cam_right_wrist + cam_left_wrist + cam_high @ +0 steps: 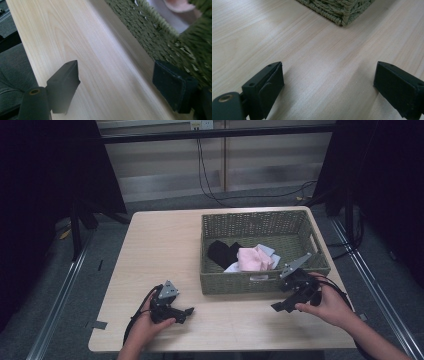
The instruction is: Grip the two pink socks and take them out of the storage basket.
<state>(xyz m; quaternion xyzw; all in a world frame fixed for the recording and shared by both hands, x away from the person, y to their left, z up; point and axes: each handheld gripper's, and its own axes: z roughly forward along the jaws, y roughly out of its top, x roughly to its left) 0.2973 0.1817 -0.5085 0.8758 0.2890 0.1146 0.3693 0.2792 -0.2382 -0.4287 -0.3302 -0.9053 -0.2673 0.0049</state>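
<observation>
An overhead camera looks forward and down on the wooden surface [160,245]; both claw-mounted cameras skim it closely, each catching the green wicker basket [337,10].

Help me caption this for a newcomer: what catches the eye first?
A green woven basket sits on the right of the wooden table, holding pink, black and white cloth. In front of it, the left gripper and right gripper hover open and empty.

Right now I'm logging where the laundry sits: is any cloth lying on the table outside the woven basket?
No, the pink cloth and black cloth both lie inside the basket in the high view.
</observation>
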